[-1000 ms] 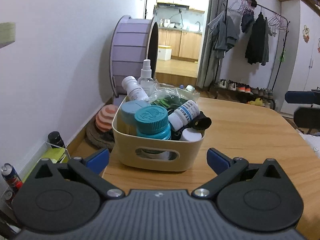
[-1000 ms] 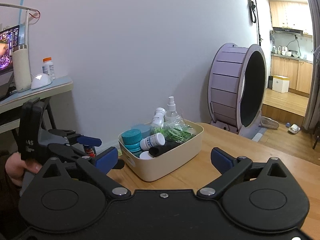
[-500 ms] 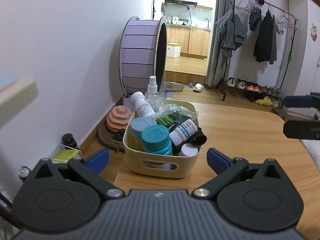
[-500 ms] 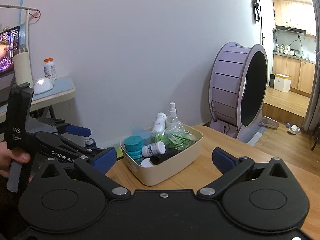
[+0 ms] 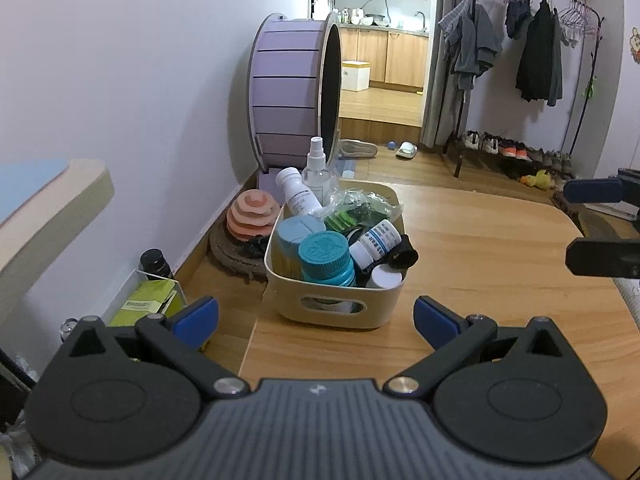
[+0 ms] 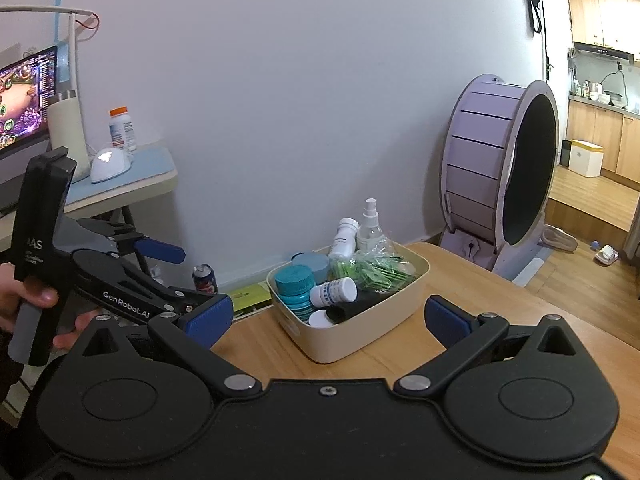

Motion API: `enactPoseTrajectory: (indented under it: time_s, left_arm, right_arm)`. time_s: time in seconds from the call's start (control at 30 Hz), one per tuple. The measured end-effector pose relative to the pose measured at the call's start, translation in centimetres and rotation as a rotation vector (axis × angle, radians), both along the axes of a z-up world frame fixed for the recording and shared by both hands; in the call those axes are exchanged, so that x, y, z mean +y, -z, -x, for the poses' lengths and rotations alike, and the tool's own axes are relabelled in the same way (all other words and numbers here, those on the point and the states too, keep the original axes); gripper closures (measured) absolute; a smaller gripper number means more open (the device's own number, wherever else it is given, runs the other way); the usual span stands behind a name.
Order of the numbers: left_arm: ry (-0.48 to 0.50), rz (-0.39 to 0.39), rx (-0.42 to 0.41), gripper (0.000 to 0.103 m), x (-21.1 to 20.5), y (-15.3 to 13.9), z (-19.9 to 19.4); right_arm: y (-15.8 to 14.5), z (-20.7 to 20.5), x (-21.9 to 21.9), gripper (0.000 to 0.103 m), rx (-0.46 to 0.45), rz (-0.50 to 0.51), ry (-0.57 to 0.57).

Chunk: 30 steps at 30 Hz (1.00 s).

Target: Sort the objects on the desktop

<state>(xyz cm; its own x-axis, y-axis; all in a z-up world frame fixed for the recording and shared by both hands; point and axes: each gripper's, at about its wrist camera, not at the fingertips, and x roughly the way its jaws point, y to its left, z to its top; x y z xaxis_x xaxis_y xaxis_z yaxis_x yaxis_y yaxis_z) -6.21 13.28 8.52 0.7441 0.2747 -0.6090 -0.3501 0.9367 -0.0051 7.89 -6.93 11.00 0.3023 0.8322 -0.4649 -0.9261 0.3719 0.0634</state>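
A cream bin (image 5: 332, 314) (image 6: 360, 338) stands at the wooden table's corner, packed with a teal-capped jar (image 5: 325, 256) (image 6: 295, 282), white bottles (image 5: 374, 240), a clear spray bottle (image 5: 316, 168) (image 6: 370, 224), a bag of green sticks (image 6: 378, 270) and a black item. My left gripper (image 5: 316, 318) hangs open in front of the bin, a little short of it, with nothing between its fingers. Open and empty too, my right gripper (image 6: 328, 316) faces the bin from the other side. The left gripper (image 6: 172, 280) also shows in the right wrist view, held by a hand (image 6: 24, 304).
A purple exercise wheel (image 5: 296, 92) (image 6: 500, 176) stands on the floor behind the table. Left of the table are a side desk (image 6: 120, 184) with a monitor and bottle, a soda can (image 6: 205, 278), and a clear floor box (image 5: 148, 300). A clothes rack (image 5: 532, 40) stands far right.
Both grippers have drawn back and risen, so the bin looks smaller and farther. They stay open. Nothing in the bin has moved.
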Motion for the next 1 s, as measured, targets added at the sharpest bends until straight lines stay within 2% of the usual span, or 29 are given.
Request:
enactPoseTrajectory:
  time_s: [0.27, 1.0]
  left_arm:
    - [0.017, -0.019, 0.024, 0.000, -0.8, -0.8, 0.3]
    - [0.020, -0.035, 0.073, 0.000, -1.6, -0.5, -0.1]
  right_arm:
    - [-0.7, 0.3, -0.5, 0.000, -0.011, -0.006, 0.007]
    - [-0.9, 0.3, -0.8, 0.000, 0.000, 0.001, -0.003]
